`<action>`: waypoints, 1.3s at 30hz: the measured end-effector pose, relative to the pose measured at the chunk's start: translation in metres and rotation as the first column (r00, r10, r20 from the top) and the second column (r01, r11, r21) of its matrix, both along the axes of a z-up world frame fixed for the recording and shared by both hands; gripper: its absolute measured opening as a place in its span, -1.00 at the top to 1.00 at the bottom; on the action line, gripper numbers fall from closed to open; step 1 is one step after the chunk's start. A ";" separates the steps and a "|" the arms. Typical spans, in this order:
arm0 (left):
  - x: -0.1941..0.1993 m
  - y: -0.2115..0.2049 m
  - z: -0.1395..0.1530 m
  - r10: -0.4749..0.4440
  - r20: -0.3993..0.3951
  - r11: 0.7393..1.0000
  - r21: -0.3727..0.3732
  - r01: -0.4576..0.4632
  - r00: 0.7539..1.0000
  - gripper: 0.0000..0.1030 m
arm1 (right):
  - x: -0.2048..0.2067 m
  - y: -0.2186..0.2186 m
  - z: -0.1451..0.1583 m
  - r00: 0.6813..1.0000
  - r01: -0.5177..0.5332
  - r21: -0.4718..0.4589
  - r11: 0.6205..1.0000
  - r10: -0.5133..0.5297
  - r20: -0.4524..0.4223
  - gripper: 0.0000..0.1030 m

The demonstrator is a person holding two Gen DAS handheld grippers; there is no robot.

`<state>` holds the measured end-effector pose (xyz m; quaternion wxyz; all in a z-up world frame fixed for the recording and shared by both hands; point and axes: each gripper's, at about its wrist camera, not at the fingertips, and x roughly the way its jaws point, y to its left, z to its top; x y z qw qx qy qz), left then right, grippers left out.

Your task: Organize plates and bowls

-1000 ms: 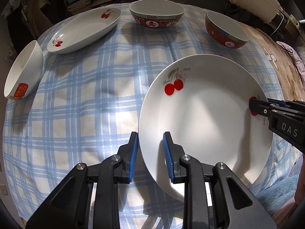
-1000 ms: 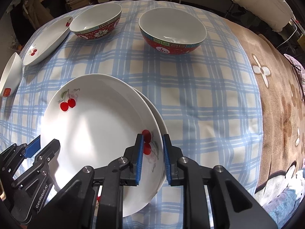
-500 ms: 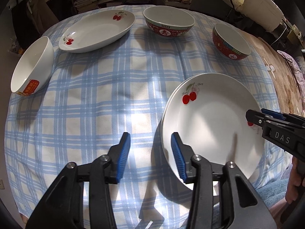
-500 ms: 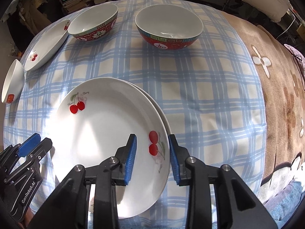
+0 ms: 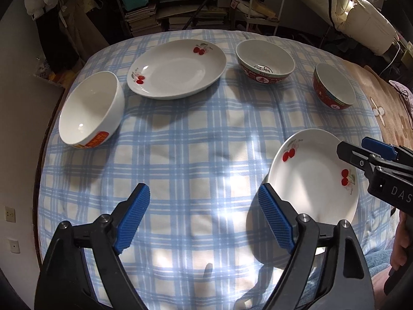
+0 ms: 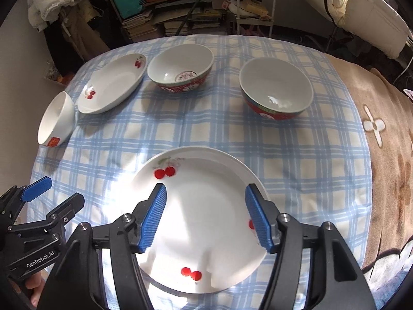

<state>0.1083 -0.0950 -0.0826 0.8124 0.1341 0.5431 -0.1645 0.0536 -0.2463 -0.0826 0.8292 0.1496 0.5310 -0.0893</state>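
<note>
A stack of two white cherry plates lies on the checked cloth at the front right; in the right wrist view the stack sits under my open right gripper. My left gripper is open and empty, above bare cloth left of the stack. A third cherry plate lies at the back left, also in the right wrist view. A white bowl tilts at the left edge. Two red-patterned bowls stand at the back right.
The round table's checked cloth drops off at the left and front. A brown blanket covers the right side. Shelves with books and a white rack stand behind the table.
Both grippers have opened wide and let go of the top plate, which now rests on the stack. Both have pulled back and up; the left one has shifted left.
</note>
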 end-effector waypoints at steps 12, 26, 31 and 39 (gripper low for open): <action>0.089 0.040 0.053 0.063 0.084 0.997 0.029 -0.066 0.994 -0.72 | 0.078 0.028 0.049 0.981 -0.150 -0.056 0.987 0.156 0.117 -0.75; 0.208 0.057 0.029 0.101 0.041 0.992 0.069 -0.104 0.994 -0.72 | 0.187 0.037 0.024 0.968 -0.233 -0.017 0.972 0.233 0.091 -0.49; 0.242 0.043 0.013 0.066 0.026 0.992 0.104 -0.068 0.997 -0.72 | 0.222 0.032 0.012 0.965 -0.251 0.002 0.968 0.250 0.079 -0.18; 0.280 0.020 -0.028 0.043 -0.075 0.993 0.114 -0.034 0.996 -0.70 | 0.262 0.024 -0.014 0.967 -0.253 0.041 0.967 0.252 0.022 0.23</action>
